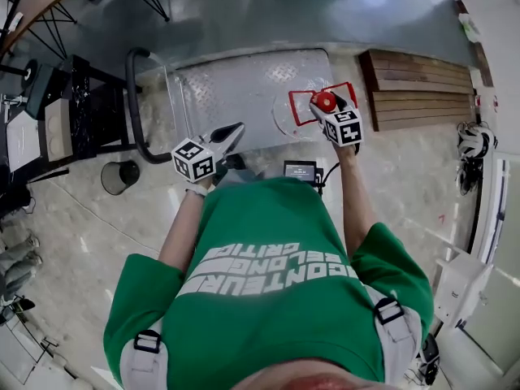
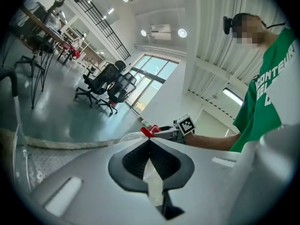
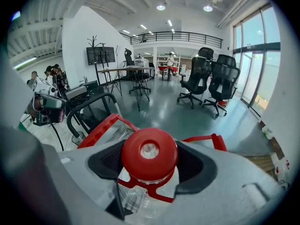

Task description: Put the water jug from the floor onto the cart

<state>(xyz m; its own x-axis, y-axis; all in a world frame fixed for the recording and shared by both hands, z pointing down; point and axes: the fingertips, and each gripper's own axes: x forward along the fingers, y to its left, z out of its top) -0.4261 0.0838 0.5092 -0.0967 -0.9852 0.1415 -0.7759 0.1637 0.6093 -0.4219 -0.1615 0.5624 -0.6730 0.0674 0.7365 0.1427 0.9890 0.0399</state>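
**Red cap gripped, jug at the cart deck**

Right gripper is pinching the red cap of the clear water jug, which is sitting over the right end of the cart. Left gripper is hovering at the deck's near edge, jaws pressed together, carrying nothing.

Clear, glossy plastic shown by the water jug, smooth red plastic by its cap, embossed, dully shining metal by the cart deck, matt brown wood by the planks, a polished grey finish by the floor, green cloth by the shirt
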